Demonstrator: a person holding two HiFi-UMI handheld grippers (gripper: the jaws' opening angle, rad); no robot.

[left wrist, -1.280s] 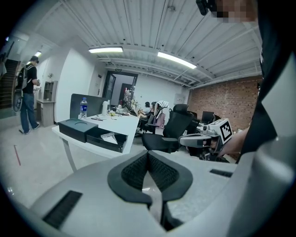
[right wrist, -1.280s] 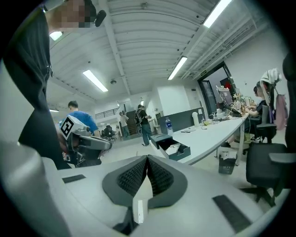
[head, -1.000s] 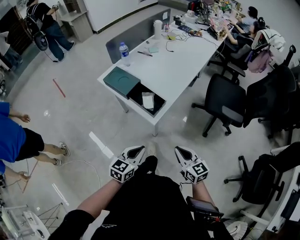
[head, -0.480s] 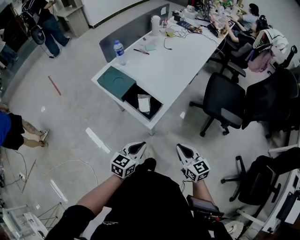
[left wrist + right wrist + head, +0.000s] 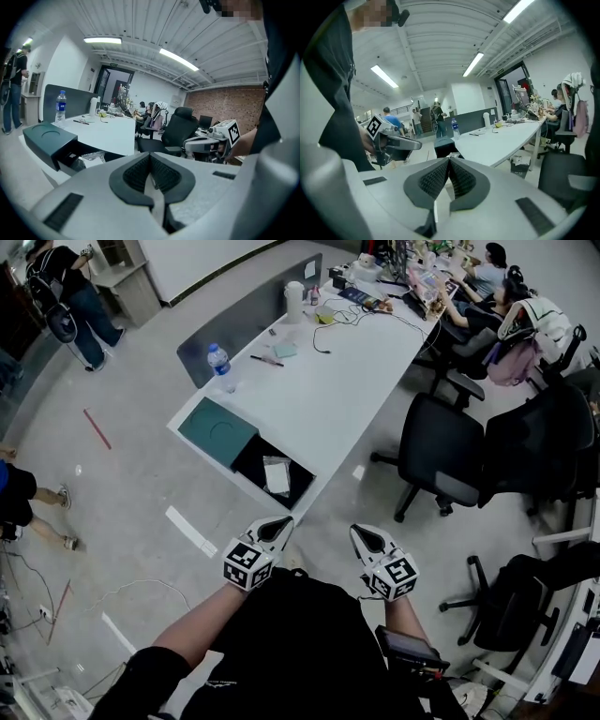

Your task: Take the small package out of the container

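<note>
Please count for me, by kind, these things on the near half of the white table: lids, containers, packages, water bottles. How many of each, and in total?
Green lid: 1
Black container: 1
Small package: 1
Water bottle: 1
Total: 4

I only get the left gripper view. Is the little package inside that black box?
Observer: Yes. From above, the head view shows the small package lying flat inside the open black container, beside the dark green cover.
Operator: Are my grippers close?
Observer: No. The left gripper and right gripper hang over the floor, short of the table.
Operator: Is the right one open?
Observer: No. The right gripper view shows its jaws together, empty.
</note>
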